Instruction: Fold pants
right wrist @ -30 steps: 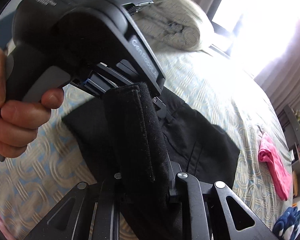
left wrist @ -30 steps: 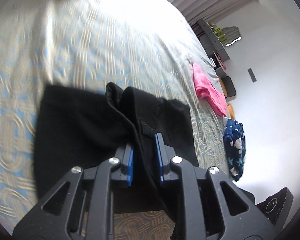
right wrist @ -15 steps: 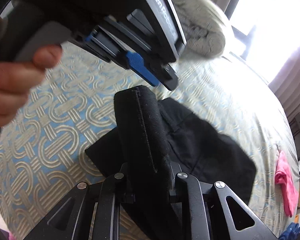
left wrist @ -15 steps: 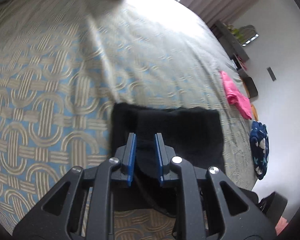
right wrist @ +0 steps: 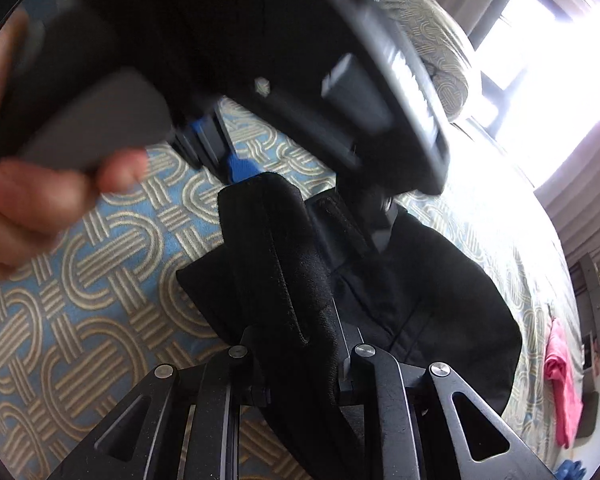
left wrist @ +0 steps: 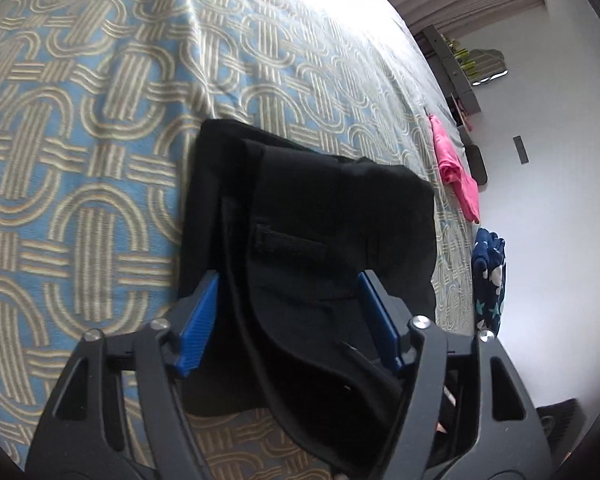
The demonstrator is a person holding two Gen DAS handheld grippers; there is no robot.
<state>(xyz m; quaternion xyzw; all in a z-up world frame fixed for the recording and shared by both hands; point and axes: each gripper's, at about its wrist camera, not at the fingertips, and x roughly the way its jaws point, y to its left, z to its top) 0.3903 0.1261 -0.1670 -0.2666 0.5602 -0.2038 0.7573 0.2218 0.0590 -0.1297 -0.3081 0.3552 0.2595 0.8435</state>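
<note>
Black pants (left wrist: pixel 320 208) lie folded on the patterned bedspread (left wrist: pixel 80 160). My left gripper (left wrist: pixel 290 316) hovers low over the near edge of the pants with its jaws opening. The cloth sits between the blue pads (left wrist: pixel 200 320), and neither pad presses on it. My right gripper (right wrist: pixel 300 360) is shut on an upright fold of the pants (right wrist: pixel 276 264), which hides its fingertips. In the right wrist view a hand (right wrist: pixel 32 200) holds the left gripper's black body just above the pants, with one blue pad (right wrist: pixel 236 168) showing.
A pink garment (left wrist: pixel 456 176) and a navy patterned one (left wrist: pixel 488 276) lie at the bed's right edge. A bunched duvet (right wrist: pixel 428 40) sits at the head of the bed under a bright window. A dark shelf (left wrist: pixel 452 68) stands by the wall.
The left jaws have spread wide and let go of the black cloth. That gripper sank closer to the bed. The right gripper keeps its grip on the fold.
</note>
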